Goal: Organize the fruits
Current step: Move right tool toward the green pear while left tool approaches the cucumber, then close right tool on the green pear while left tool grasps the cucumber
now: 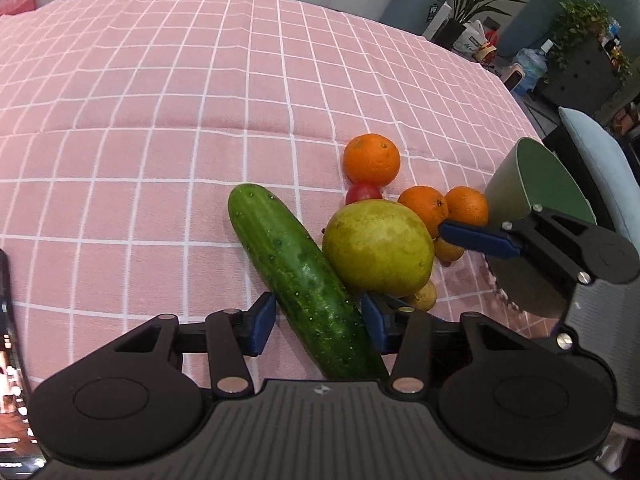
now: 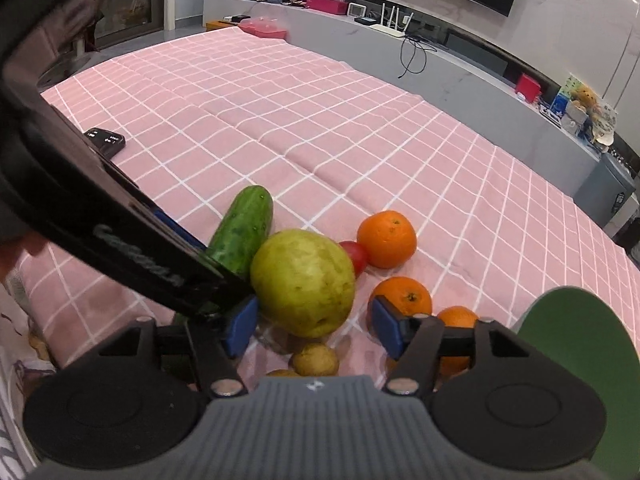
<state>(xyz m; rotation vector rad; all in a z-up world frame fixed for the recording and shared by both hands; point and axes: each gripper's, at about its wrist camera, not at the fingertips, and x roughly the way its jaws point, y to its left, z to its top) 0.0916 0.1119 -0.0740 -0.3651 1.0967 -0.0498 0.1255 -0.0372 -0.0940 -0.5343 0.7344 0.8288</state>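
A dark green cucumber (image 1: pixel 304 276) lies on the pink checked cloth, running between the fingers of my left gripper (image 1: pixel 318 326). The jaws are open, with a small gap at the left pad. A large yellow-green fruit (image 2: pixel 304 284) rests against the cucumber (image 2: pixel 242 236). It sits just ahead of my open right gripper (image 2: pixel 312 332), whose pads stand apart on either side of its near end. Three oranges (image 1: pixel 372 160) (image 1: pixel 424 204) (image 1: pixel 466 204) and a small red fruit (image 1: pixel 362 194) lie beyond. Small yellowish fruits (image 2: pixel 314 360) lie under the right gripper.
A green bowl (image 2: pixel 576 340) stands at the right beside the oranges, close to the table's right edge (image 1: pixel 532 128). A black phone (image 2: pixel 105 141) lies at the far left of the cloth. The left gripper's black body (image 2: pixel 120 240) crosses the right wrist view.
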